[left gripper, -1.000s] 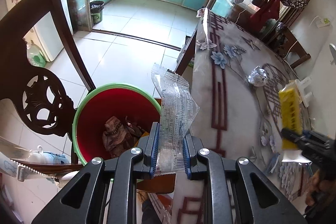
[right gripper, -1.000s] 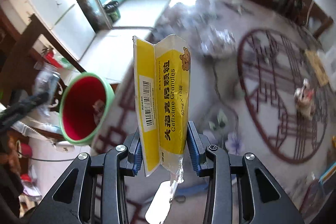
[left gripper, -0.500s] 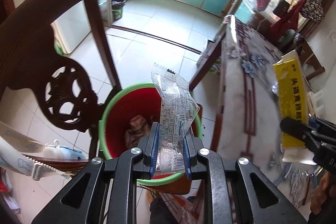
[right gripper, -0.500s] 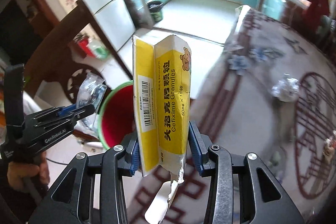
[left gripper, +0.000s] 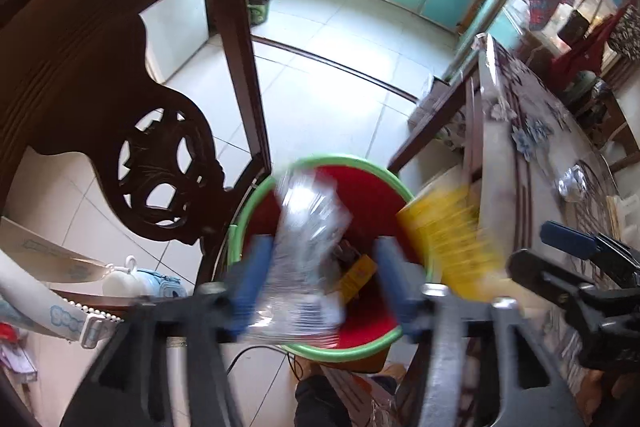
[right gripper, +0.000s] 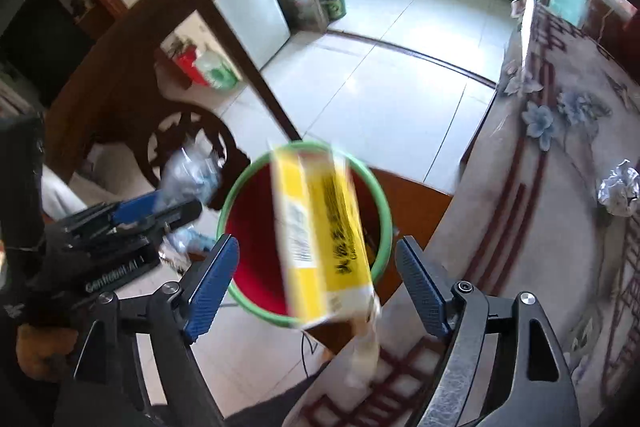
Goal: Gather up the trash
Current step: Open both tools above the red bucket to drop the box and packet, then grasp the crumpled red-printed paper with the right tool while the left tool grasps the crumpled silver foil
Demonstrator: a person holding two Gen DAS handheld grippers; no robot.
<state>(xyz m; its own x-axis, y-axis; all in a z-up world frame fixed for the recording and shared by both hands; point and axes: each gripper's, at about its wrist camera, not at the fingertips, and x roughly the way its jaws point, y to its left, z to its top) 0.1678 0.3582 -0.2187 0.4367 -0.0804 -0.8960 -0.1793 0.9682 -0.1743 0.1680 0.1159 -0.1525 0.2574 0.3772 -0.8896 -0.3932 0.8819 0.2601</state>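
While both jaws stand spread, the left hand-held gripper lets one clear wrapper fall and the right hand-held gripper one yellow box, over the single red bin. Judging ahead: fetch the one crumpled wad on the desk.

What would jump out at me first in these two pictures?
A blurred yellow medicine box hangs loose between the wide-open fingers of the right gripper, right over a red bin with a green rim. Beside it, the left gripper is open too, with a clear plastic wrapper blurred above the same bin. A crumpled foil ball sits on the flowered table.
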